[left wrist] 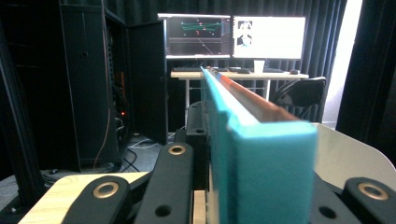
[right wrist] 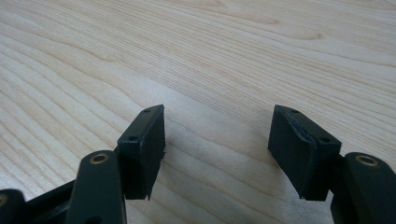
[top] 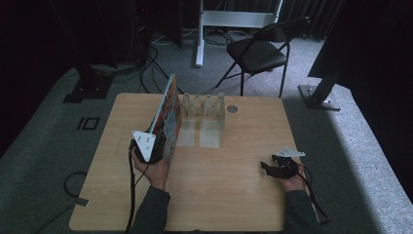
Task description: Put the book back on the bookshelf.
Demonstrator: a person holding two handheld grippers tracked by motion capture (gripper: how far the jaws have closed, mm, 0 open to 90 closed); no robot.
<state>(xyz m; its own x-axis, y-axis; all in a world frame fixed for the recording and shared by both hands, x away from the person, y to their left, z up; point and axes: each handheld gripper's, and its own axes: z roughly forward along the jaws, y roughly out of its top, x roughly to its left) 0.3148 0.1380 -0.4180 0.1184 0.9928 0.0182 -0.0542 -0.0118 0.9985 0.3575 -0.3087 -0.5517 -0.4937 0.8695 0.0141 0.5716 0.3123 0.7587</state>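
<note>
A large flat book [top: 167,113] with a colourful cover stands on its edge on the left half of the wooden table [top: 229,195], running from near to far. My left gripper [top: 157,147] is shut on its near end; in the left gripper view the book's teal edge [left wrist: 261,158] sits between the black jaws and stretches away from the camera. My right gripper [top: 268,168] rests low over the table's right side, pointing left. Its jaws stand open, with bare wood between the pads [right wrist: 148,149].
A clear plastic rack [top: 204,105] with upright dividers stands just right of the book's far end. A small round disc [top: 232,108] lies beside it. A black folding chair [top: 258,51] stands beyond the table. Cables trail off the near edge.
</note>
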